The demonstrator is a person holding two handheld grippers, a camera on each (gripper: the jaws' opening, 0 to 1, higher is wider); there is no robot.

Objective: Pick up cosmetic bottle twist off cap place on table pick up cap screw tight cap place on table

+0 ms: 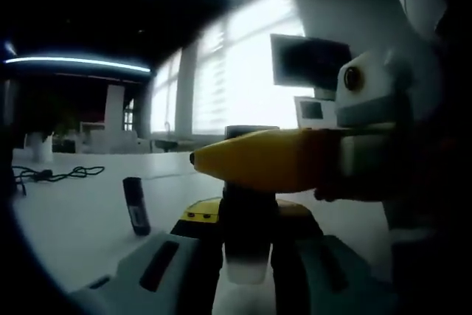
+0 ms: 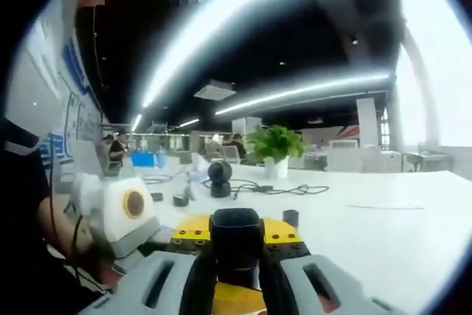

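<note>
Left gripper [image 1: 247,256] has its jaws closed on the cosmetic bottle [image 1: 245,274]; right gripper [image 2: 236,267] has its jaws closed on the dark cap [image 2: 236,245]; twist squarely, bottle steady, low over the tabletop [image 2: 369,234].

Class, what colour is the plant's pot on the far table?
White pot, seen best in the right gripper view.

I see the left gripper view set low and close above the white table [image 1: 66,234], facing the bright windows [image 1: 243,86]. The right gripper view faces across that table toward the potted plant [image 2: 276,145]. Both views share the tabletop.
</note>
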